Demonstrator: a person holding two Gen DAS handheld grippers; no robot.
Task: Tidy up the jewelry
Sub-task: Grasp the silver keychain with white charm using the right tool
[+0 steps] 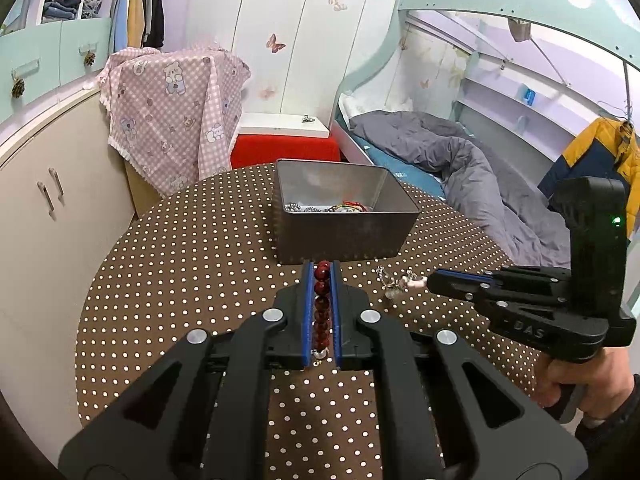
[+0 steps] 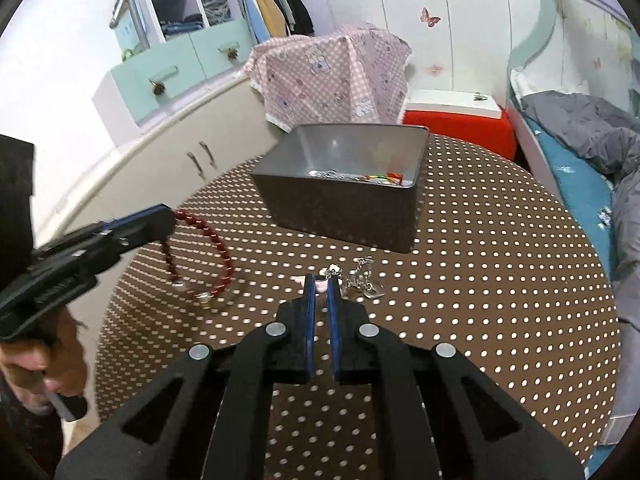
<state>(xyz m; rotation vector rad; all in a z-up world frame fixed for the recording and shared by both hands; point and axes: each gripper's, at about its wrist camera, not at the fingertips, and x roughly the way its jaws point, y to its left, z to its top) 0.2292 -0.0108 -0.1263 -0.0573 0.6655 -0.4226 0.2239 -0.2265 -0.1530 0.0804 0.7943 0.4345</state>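
Tabletop: round tabletop (image 1: 180, 280) under a brown cloth with white polka dots; it carries everything I work on.
Tin: open rectangular grey metal tin (image 1: 340, 236) near the far middle of the tabletop, long axis roughly across my left view. Inside lie silver chain pieces (image 1: 300, 208) and a bundle of red, yellow and green cords (image 1: 352, 206).
My left claw: left claw (image 1: 323, 270) clamped shut on a bracelet of dark red round beads (image 1: 322, 304). In the left view the beads stand as a line between the blue pads, running along the fingers toward the tin's near wall. In the right view the rest of the loop hangs down from the tips to the tabletop, with a small silver and gold charm at its low end.
My right claw: right claw (image 2: 320, 286) pinched narrow on a silver chain with a pale pink bead and metal charms (image 2: 360, 278). The pink bead sits between the tips; chain and charms trail off to the right of them, just short of the tin. Whether the chain is off the cloth, I cannot tell.
In the way: the tin's near wall stands directly ahead of both claws.
Surroundings: pink checked cloth with bear print (image 1: 172, 112) draped behind the tabletop; red box with a white lid (image 1: 284, 148) beside it; bed with a grey quilt (image 1: 460, 160) to the right; cream cabinet (image 1: 48, 200) to the left.
Hands: my right hand (image 1: 580, 380) grips its handle at the edge of the left view.
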